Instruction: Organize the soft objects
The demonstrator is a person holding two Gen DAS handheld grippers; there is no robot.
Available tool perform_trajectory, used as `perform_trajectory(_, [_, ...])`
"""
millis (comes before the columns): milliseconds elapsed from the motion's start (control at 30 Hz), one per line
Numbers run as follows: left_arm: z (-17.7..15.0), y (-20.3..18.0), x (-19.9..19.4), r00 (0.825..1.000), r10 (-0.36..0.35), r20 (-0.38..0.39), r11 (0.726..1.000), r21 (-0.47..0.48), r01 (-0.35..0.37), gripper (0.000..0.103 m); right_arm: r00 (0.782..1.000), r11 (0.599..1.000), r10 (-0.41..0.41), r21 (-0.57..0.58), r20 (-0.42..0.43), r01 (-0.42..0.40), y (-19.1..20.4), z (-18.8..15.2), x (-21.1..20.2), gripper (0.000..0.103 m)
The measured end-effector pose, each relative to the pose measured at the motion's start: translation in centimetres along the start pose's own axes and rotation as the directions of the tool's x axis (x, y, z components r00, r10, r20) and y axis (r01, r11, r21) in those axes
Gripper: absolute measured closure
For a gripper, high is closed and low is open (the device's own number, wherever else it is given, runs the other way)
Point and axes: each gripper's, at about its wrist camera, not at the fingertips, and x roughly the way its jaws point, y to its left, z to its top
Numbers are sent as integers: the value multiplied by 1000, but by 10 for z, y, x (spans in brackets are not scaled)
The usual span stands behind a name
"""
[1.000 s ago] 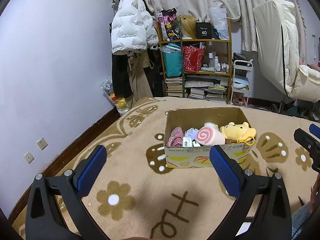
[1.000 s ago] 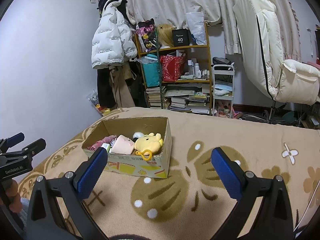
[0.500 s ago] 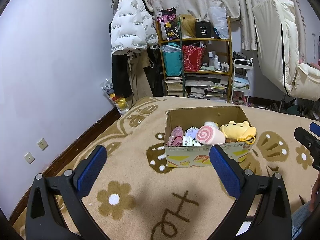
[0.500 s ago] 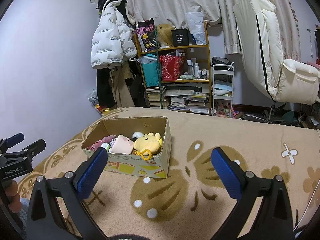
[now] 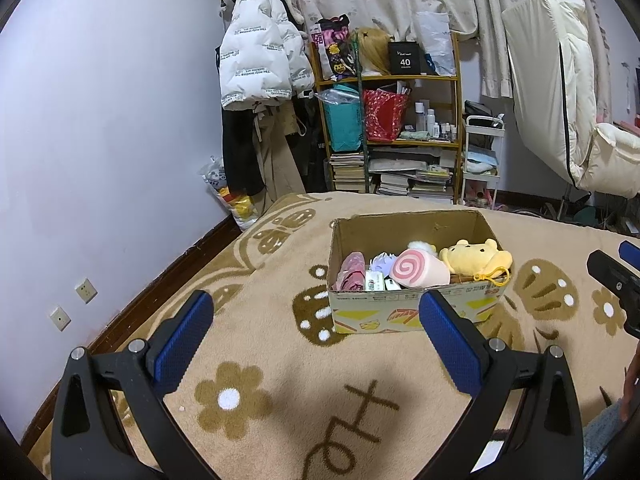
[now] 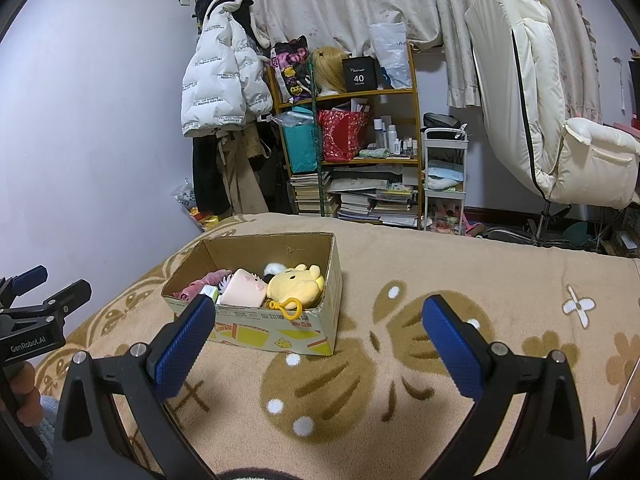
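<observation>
A cardboard box [image 5: 412, 312] stands on the beige patterned blanket; it also shows in the right wrist view [image 6: 280, 336]. It holds a yellow bear plush [image 5: 476, 258] [image 6: 296, 286], a pink swirl-roll plush [image 5: 418, 270] [image 6: 244, 288], a pink cloth [image 5: 352, 270] and other small soft items. My left gripper [image 5: 316, 328] is open and empty, held back from the box's near side. My right gripper [image 6: 320, 334] is open and empty, to the box's right and nearer than it.
The blanket [image 5: 256, 360] covers the bed. A wooden shelf [image 5: 384, 132] with books and bags stands behind it, beside a white jacket [image 5: 260, 60]. A cream chair [image 6: 540, 120] and a small white cart [image 6: 444, 172] are at the right.
Both grippers have barely shifted; the box and its contents stay as they were.
</observation>
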Motion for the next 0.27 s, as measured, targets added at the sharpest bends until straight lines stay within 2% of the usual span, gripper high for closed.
perform_trajectory(267, [0, 0, 0, 1000, -3, -1, 1000, 0, 3, 1, 1000, 1000, 1, -1, 0, -1, -1, 1, 0, 0])
